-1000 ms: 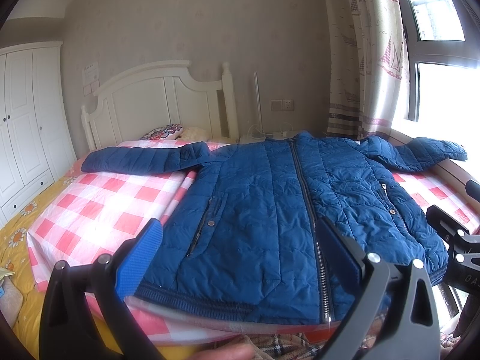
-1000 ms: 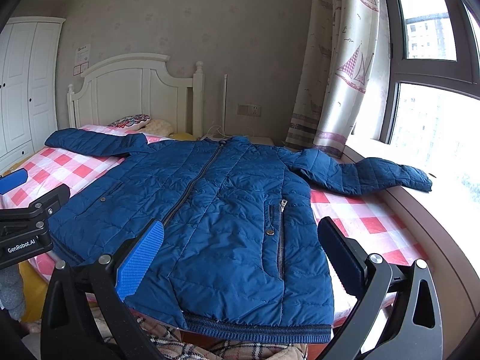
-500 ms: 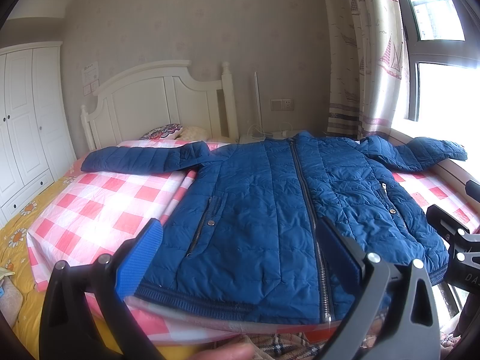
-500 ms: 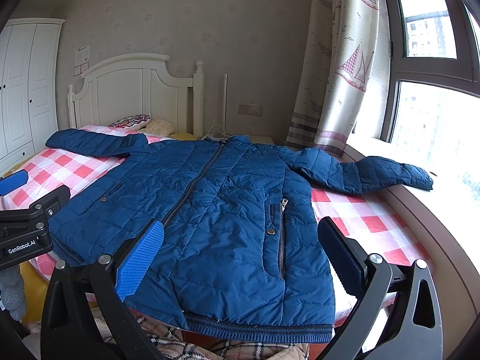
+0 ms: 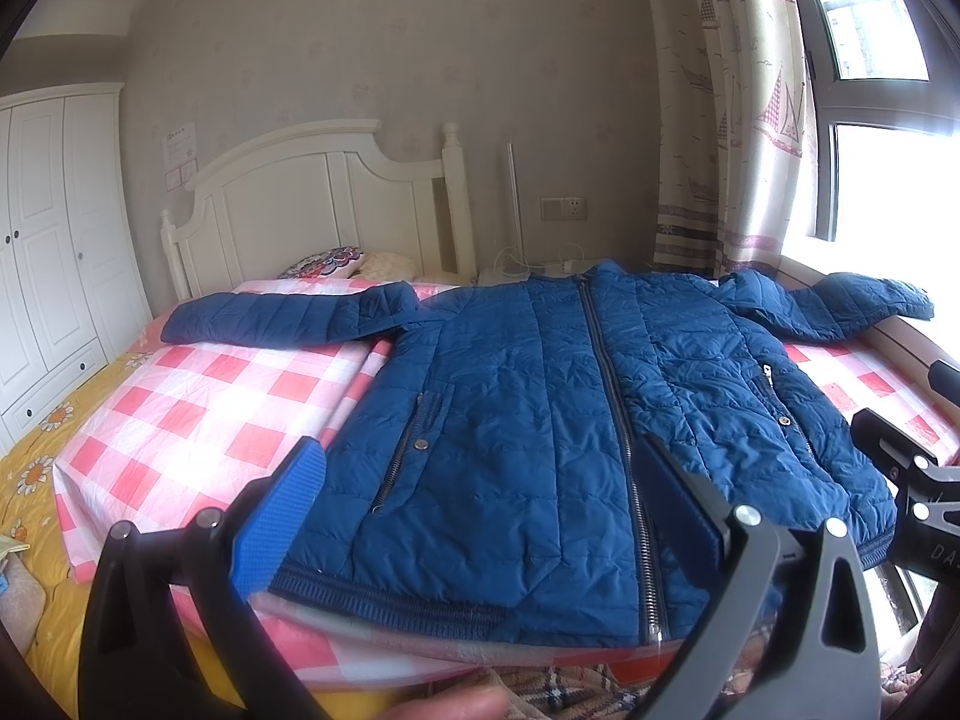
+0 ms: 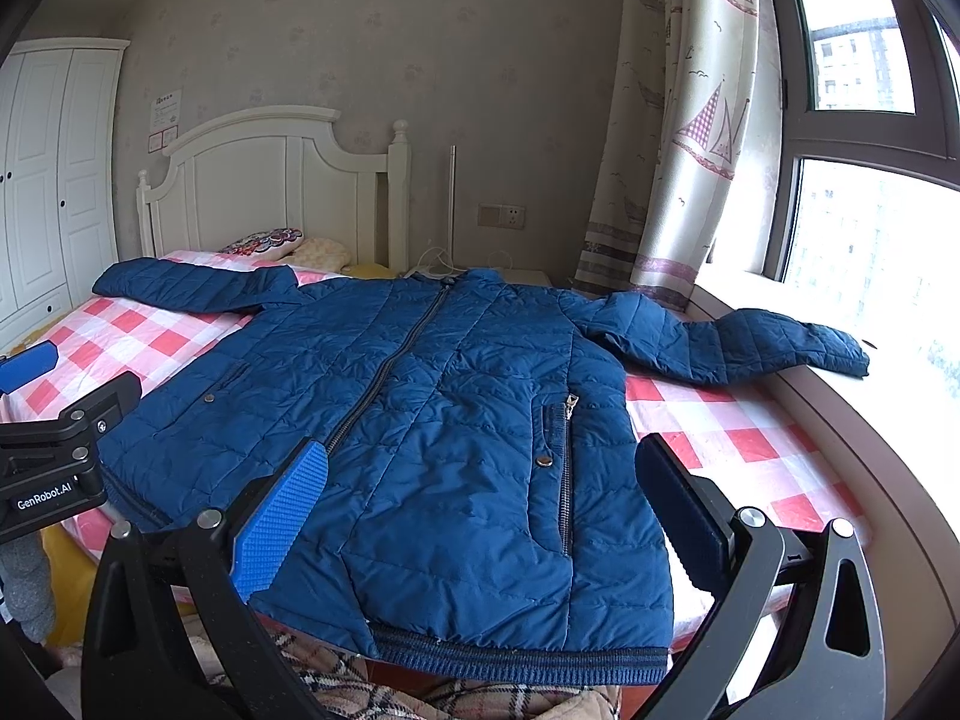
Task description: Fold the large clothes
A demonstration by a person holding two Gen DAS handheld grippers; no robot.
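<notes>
A dark blue quilted jacket (image 5: 540,420) (image 6: 420,420) lies flat and zipped on the bed, front up, hem toward me, both sleeves spread out sideways. Its right sleeve (image 6: 750,339) reaches onto the window ledge. My left gripper (image 5: 480,510) hovers open above the hem near the zipper, holding nothing. My right gripper (image 6: 480,516) is open too, above the jacket's right pocket side and hem. Each gripper shows at the edge of the other's view, as the right gripper (image 5: 912,480) and the left gripper (image 6: 54,450).
The bed carries a pink and white checked sheet (image 5: 198,414) over a yellow cover. A white headboard (image 5: 312,204), pillows (image 5: 336,261), a white wardrobe (image 5: 48,240), a curtain (image 6: 678,150) and a window ledge (image 6: 870,420) surround it. Plaid cloth (image 6: 360,684) lies below the hem.
</notes>
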